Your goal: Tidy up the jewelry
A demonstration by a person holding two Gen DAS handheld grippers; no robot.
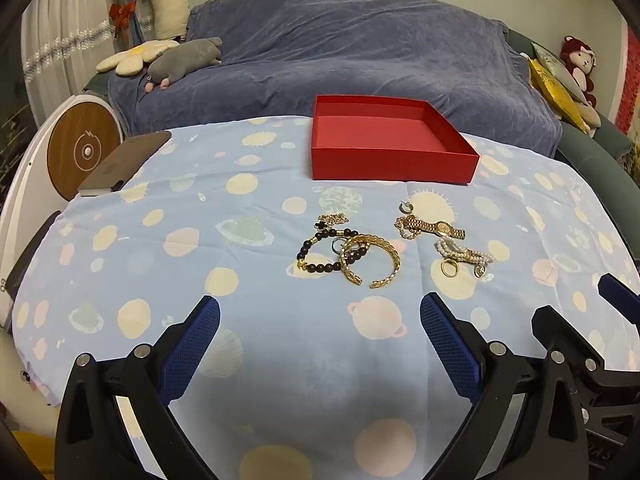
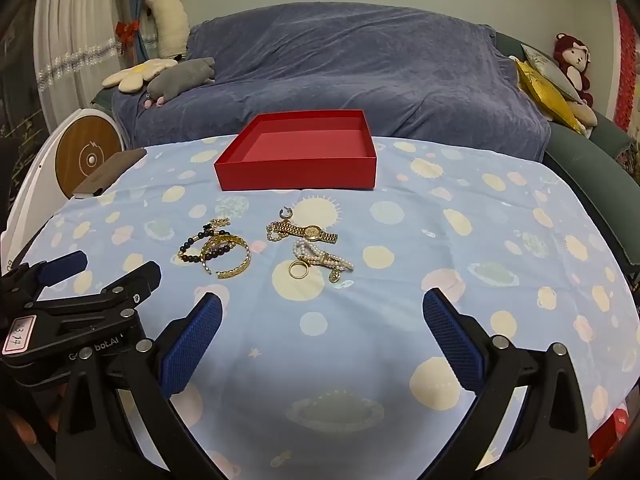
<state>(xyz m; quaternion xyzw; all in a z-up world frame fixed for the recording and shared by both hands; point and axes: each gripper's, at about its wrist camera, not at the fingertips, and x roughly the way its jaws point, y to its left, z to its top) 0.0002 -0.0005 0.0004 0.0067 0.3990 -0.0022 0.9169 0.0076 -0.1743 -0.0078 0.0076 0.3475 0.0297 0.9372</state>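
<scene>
An empty red box (image 1: 394, 162) (image 2: 296, 170) stands at the far side of the table. In front of it lies loose jewelry: a dark bead bracelet (image 1: 316, 256) (image 2: 192, 246), a gold cuff bangle (image 1: 390, 254) (image 2: 232, 260), a gold watch (image 1: 436, 229) (image 2: 312, 233), a pearl bracelet (image 1: 466, 254) (image 2: 324, 258), a gold ring (image 1: 450, 269) (image 2: 299, 269) and a small silver ear cuff (image 1: 406, 207) (image 2: 285, 213). My left gripper (image 1: 320, 316) (image 2: 112, 272) hangs open, short of the bangle. My right gripper (image 2: 322, 312) is open too, short of the ring, nothing between its fingers.
A blue cloth with planet prints (image 1: 240, 320) (image 2: 480, 240) covers the table. A dark flat slab (image 1: 124, 164) (image 2: 110, 178) lies at the far left corner. Behind stands a sofa under a blue throw (image 1: 340, 52) with plush toys. A round white and wood device (image 1: 82, 152) is at left.
</scene>
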